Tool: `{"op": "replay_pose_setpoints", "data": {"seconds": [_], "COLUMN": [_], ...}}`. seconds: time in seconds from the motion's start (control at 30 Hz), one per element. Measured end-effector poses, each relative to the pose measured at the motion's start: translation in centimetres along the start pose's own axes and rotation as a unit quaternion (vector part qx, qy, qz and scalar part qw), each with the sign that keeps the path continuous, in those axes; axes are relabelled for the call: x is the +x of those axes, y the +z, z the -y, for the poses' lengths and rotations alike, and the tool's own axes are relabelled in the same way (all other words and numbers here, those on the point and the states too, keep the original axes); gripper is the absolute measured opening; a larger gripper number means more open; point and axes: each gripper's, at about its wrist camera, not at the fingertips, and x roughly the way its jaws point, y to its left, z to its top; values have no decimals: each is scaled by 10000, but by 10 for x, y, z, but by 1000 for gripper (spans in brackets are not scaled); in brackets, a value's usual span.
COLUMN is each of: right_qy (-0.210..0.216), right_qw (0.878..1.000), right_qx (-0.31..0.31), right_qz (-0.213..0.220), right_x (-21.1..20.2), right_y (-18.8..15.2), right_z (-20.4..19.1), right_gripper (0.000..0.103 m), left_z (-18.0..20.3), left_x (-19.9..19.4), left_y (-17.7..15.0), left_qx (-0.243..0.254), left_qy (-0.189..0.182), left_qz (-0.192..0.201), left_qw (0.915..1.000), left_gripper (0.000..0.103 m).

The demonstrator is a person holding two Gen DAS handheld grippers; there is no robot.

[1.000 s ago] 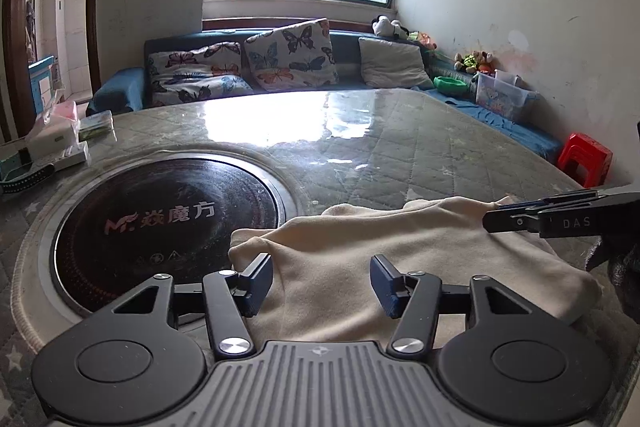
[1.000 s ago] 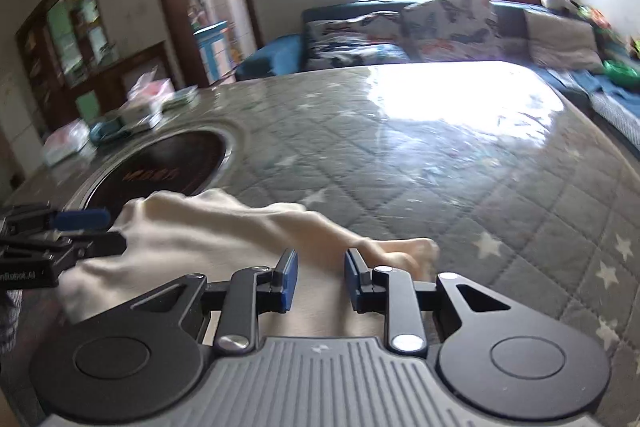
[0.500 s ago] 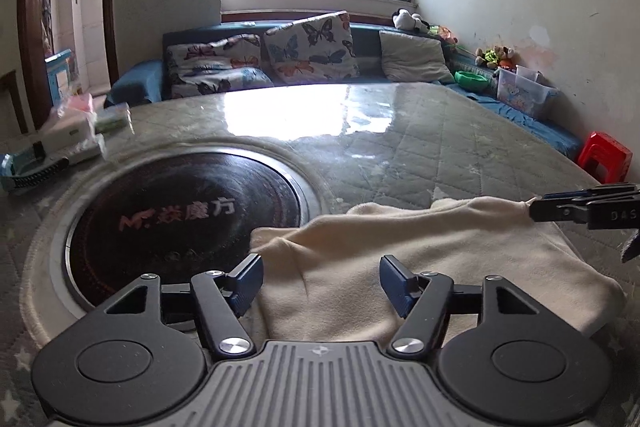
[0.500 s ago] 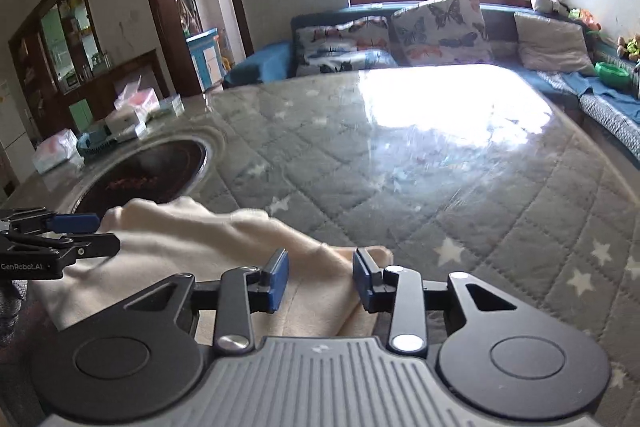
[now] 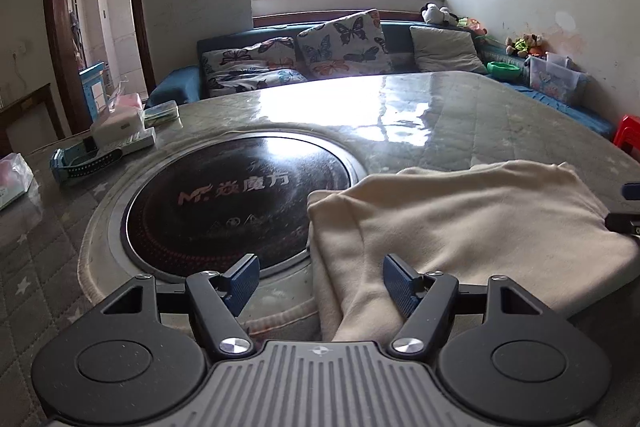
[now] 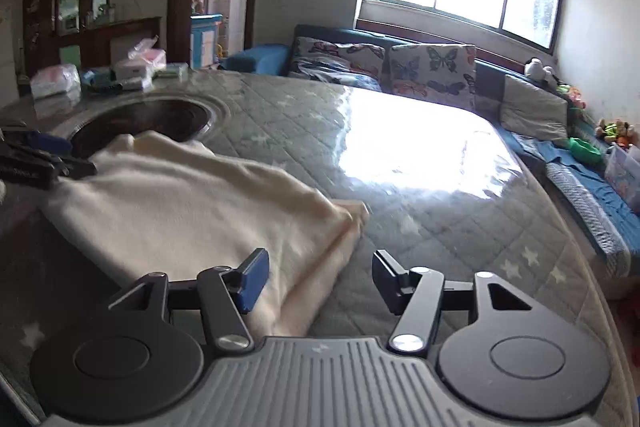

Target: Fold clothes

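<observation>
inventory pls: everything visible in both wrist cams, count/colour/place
garment: 1, cream, folded at table's near edge, one corner over the cooktop rim
cooktop: 1, black round, set into table
table: 1, grey quilted star cover under glossy sheet
boxes and packets: several, white/pink/green, far left of table
sofa: 1, blue, under window
butterfly cushions: 2, plus 1 plain grey
plush toys: a few, sofa back and right wall
stool: 1, red, right edge
left tongs: open, over garment's left edge
right tongs: jaws opening, over garment's right corner, not pressing it
</observation>
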Motion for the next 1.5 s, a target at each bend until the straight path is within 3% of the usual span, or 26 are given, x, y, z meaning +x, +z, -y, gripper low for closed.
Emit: {"op": "replay_pose_setpoints", "data": {"seconds": [0.1,0.17,0.27,0.47,0.73,0.9,1.2,1.5], "right_qy": [-218,-329,-441,-251,-94,-137,869,1383], "right_qw": [9997,9994,9989,9986,9997,9986,9906,9788], "right_qx": [-46,-13,-20,-18,-135,-299,-762,-1459], "right_qz": [89,90,156,454,194,420,726,397], "right_x": [-2,-6,-14,-27,-14,-23,5,41], "right_y": [-18,-18,-16,-11,-24,-11,43,51], "right_z": [1,2,6,-1,-9,-12,-67,-121], "right_gripper": [65,71,71,83,85,85,85,85], "left_z": [1,1,0,4,1,0,-7,-36], "left_x": [0,-2,-7,-15,-8,-11,-27,-36], "left_y": [-3,-3,-2,6,-8,-13,-21,-5], "left_qx": [96,132,106,29,136,56,-168,-479], "left_qy": [72,106,127,-59,65,40,-78,-10], "left_qz": [23,37,66,177,-22,-38,1,203], "left_qw": [9999,9998,9998,9998,9999,10000,9998,9986], "left_gripper": [72,72,72,72,72,72,72,72]}}
